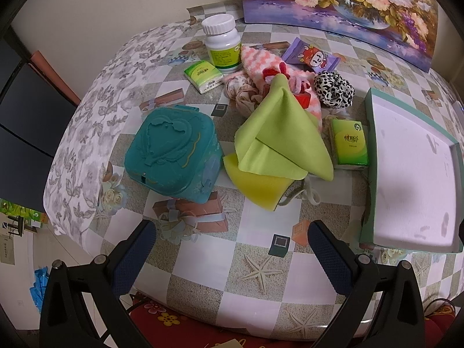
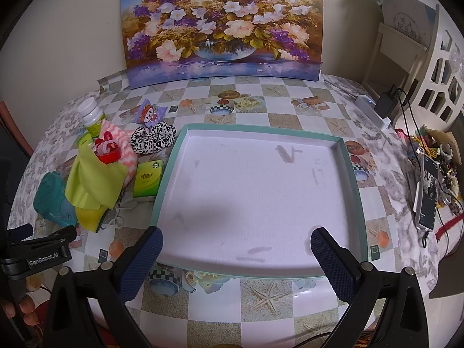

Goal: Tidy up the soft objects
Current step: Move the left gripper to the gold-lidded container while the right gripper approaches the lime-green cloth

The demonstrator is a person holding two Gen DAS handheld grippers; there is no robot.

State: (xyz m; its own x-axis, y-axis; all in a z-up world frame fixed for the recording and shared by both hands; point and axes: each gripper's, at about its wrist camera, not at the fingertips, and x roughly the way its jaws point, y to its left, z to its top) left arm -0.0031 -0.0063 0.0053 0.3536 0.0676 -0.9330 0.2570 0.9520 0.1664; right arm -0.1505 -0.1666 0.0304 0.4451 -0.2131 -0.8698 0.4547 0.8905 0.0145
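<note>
With both the left gripper (image 1: pixel 232 249) and right gripper (image 2: pixel 236 249) wide open and holding nothing, it looks best to pinch the green cloth (image 1: pixel 278 133), piled near the table's left edge, by its peak and drop it in the tray (image 2: pixel 352 174).

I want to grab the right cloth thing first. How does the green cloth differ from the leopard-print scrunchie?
The green cloth is plain lime; the scrunchie is white with black spots. The cloth is a flat sheet draped in a peak over the pile, while the scrunchie is a bunched ring lying on the table. The cloth looks larger and lies nearer the grippers; the scrunchie lies farther back. Both are soft fabric, outside the tray.
</note>
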